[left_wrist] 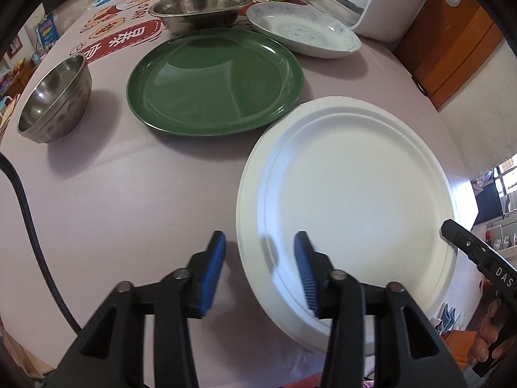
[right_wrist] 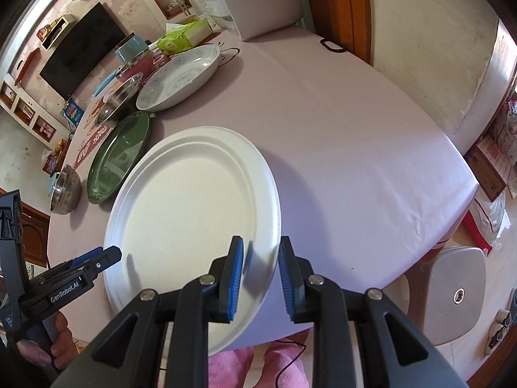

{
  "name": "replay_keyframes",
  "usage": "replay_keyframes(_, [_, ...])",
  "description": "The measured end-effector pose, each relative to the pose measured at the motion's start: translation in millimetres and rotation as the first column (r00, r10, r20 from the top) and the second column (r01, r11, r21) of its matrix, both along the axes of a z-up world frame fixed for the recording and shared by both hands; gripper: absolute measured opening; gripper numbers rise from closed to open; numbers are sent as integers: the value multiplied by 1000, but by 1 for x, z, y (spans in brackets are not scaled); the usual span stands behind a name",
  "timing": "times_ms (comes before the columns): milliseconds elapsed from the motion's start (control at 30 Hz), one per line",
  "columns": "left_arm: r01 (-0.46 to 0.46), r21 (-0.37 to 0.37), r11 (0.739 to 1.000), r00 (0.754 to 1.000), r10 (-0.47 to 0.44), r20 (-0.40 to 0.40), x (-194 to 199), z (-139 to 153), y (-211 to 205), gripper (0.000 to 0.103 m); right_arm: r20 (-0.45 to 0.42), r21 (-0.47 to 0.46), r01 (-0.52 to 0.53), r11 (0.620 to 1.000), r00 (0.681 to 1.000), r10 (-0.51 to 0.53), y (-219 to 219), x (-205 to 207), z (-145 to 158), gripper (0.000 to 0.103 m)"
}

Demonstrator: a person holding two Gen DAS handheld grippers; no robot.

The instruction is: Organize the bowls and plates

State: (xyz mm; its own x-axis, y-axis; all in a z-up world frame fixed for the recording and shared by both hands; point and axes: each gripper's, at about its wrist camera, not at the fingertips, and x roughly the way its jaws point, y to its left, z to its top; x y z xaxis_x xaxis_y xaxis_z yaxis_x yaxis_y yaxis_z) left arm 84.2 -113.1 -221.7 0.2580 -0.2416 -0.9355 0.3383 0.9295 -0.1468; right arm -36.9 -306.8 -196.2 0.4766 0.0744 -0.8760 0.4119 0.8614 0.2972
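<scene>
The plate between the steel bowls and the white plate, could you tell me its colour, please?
Dark green, glossy; clearest in the left wrist view.

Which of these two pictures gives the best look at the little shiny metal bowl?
The left wrist view: the small steel bowl sits large and unblocked beside the green plate, its inside visible. In the right wrist view the same bowl is small, far off at the table's edge.
</scene>
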Motion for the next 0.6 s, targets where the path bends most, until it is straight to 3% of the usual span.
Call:
replay_keyframes(100, [-15,-4,1000,1000,15,8,-1,2,5,51,-3,6,7,1000,1000,-7,-1,-1,-1,25])
replay_keyframes(333, [-51,-10,999,998,52,27,-4,8,13,60,26,9,28,1000,999,-28,-3,-6,4,43])
replay_keyframes(600, [-78,-11,997,994,79,80,-13,34,31,62,73,2,58,998,996,-58,-1,-10,22,46])
